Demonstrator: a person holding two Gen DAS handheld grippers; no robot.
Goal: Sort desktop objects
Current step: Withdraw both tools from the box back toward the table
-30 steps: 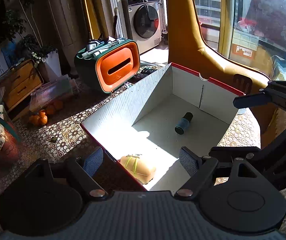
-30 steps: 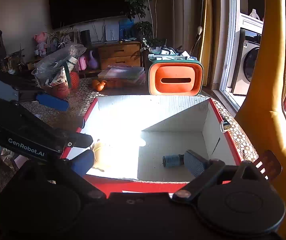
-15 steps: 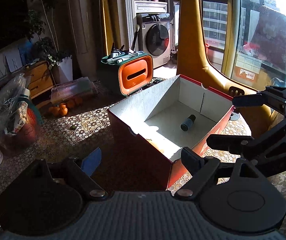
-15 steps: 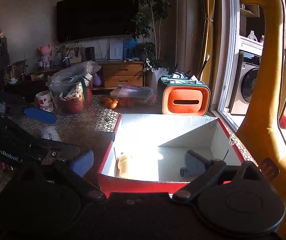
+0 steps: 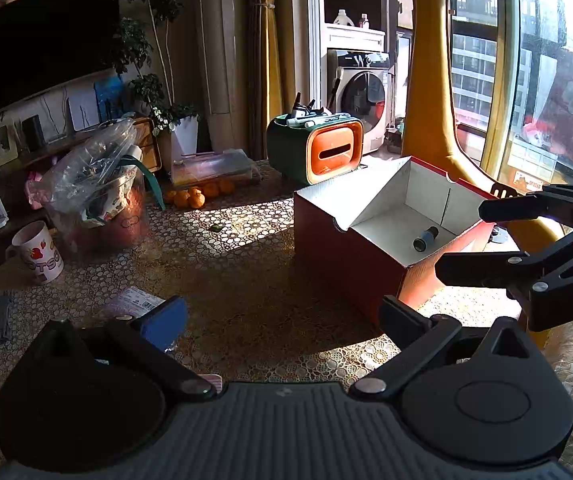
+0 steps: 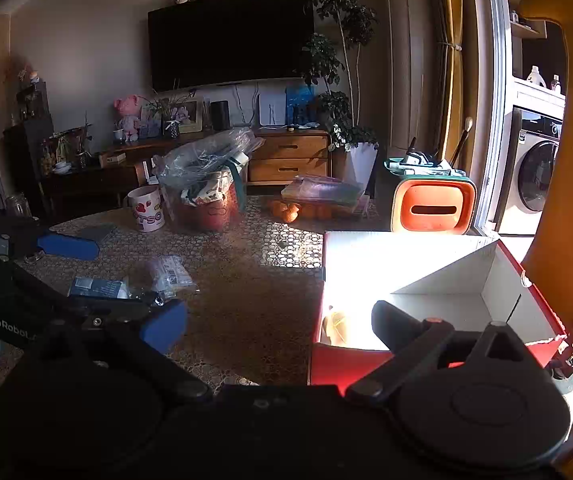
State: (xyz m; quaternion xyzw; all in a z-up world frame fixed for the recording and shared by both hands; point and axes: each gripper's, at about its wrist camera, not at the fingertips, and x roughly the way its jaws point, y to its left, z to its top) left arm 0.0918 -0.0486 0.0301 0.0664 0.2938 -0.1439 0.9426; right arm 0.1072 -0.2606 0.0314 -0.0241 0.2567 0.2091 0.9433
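Behind box (image 6: 370, 364) wall, yellow item (image 6: 336, 326) half hidden; both jaws spread, left opening, empty.

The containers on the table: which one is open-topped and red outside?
The cardboard box by the window: red walls, white inside, unlike the green-and-orange case.

Both wrist cameras sit low over the patterned tabletop, angled downward along their own fingers. The left view looks at the red box (image 5: 350, 256) from its left, near corner-on. The right view faces the box (image 6: 534, 280) from close behind its front wall. Both share the box and the orange bin (image 5: 332, 154) beyond it.
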